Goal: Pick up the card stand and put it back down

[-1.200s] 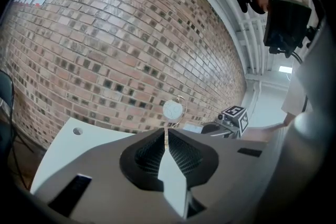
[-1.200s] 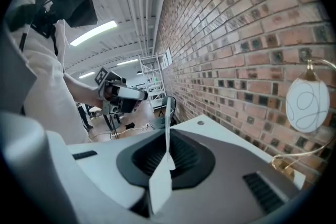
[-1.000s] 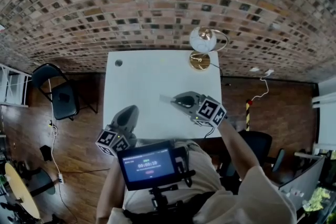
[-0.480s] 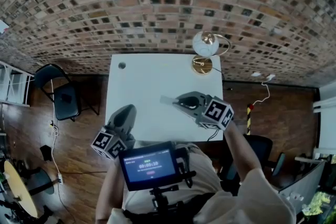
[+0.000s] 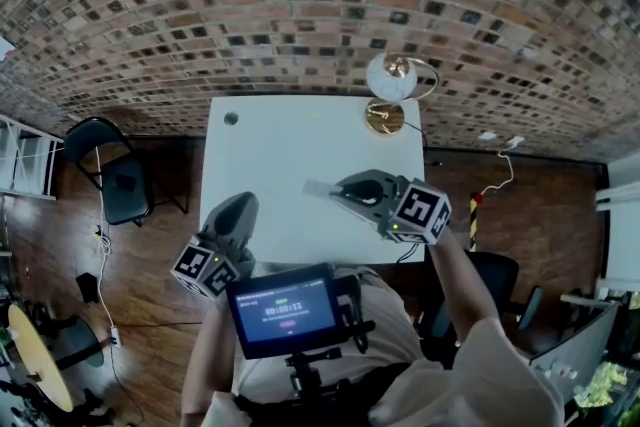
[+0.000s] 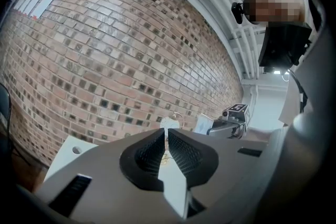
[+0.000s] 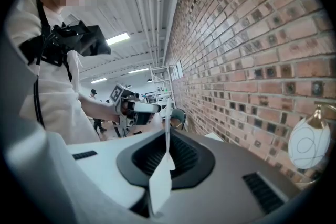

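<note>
The card stand (image 5: 388,90), a gold round base and wire loop with a white round piece on it, stands at the back right corner of the white table (image 5: 270,155). It also shows in the right gripper view (image 7: 308,144) and just past the jaws in the left gripper view (image 6: 169,124). My right gripper (image 5: 336,189) hovers over the table's right middle, shut on a thin white card (image 5: 315,187), seen edge-on between the pads (image 7: 167,134). My left gripper (image 5: 243,206) hangs over the table's front left edge, shut and empty (image 6: 166,136).
A brick wall (image 5: 300,5) runs behind the table. A small dark hole (image 5: 231,119) marks the table's back left corner. A black chair (image 5: 110,180) stands at the left, an office chair (image 5: 495,275) and a yellow-black post (image 5: 473,215) at the right.
My right gripper has drifted slightly to the right with the card still in it. The left gripper has hardly moved.
</note>
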A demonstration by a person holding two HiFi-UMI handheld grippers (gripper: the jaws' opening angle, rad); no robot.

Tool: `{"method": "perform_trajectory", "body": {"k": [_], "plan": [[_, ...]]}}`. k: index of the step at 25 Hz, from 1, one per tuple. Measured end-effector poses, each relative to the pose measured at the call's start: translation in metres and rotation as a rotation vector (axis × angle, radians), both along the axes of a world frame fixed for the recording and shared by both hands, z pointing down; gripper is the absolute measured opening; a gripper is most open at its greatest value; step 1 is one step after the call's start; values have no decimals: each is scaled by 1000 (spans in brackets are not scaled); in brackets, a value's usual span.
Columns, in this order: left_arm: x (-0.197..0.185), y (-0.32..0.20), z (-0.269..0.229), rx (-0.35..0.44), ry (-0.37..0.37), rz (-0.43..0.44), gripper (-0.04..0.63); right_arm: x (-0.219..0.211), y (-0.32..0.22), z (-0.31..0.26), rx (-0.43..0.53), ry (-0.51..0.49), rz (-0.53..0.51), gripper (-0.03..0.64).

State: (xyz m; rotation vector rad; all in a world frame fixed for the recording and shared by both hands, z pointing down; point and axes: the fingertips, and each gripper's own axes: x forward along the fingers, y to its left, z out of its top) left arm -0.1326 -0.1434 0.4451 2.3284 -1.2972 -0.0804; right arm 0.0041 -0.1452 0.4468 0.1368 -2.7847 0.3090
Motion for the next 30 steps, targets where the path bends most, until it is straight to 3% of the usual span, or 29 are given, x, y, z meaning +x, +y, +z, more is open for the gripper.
{"method": "perform_trajectory", "body": {"k": [13,18,30], "plan": [[14,-2,2,-5,8,48,23,5,1,2,-3,0,2,25],[9,-3,22,-69,-44,41,20,8,0,6,-5,0,3,25],[8,-6,40,-106,-21,29,18,8,-7,31,10,65,5,25]]}}
